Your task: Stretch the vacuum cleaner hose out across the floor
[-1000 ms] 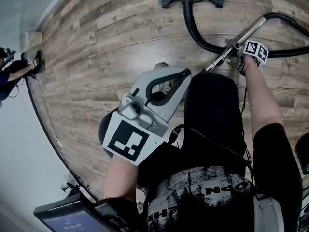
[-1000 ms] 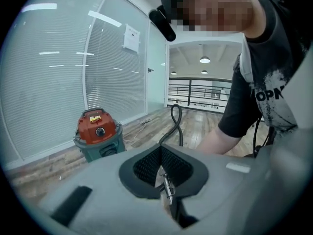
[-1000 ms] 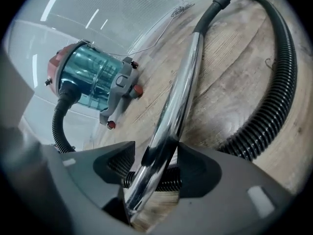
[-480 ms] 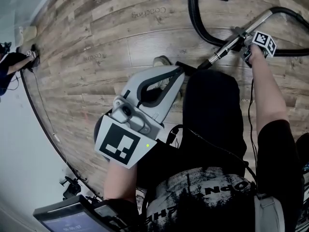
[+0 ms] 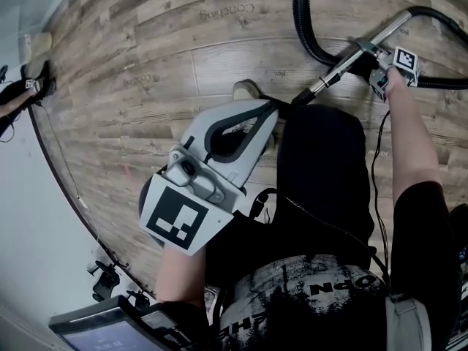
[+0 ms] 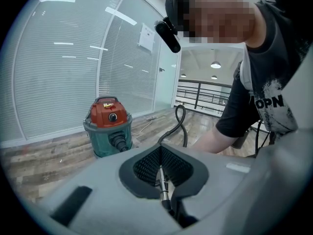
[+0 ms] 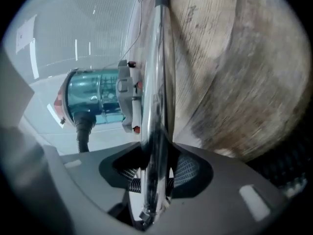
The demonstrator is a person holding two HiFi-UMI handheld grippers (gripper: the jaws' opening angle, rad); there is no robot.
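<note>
- R gripper (image 5: pixel 365 57): jaws have just been closing, w/ the metal wand (image 5: pixel 344 68) between them. In the right gripper view the pads appear to bear on both sides of the tube, so judged a grip on the wand.
- L gripper (image 5: pixel 273 109): jaws fully together, nothing between them. Held low in front of the person, tip near the wand's lower end, not touching it.
- Hose (image 5: pixel 307 31): black, ribbed. Runs from the vacuum cleaner (image 6: pixel 108 126) down in a curve under the wand, then away to the right edge and back over to the wand's upper end. Lies looped on the wood floor (image 5: pixel 146 86), close to the vac.
- Status: early stage. Pick-up of the wand looks done or nearly done; no stretch achieved yet.
- Remaining (est.): carry the wand away from the vac until the loop pulls out and the hose lies straight across the floor, then set it down and release.
</note>
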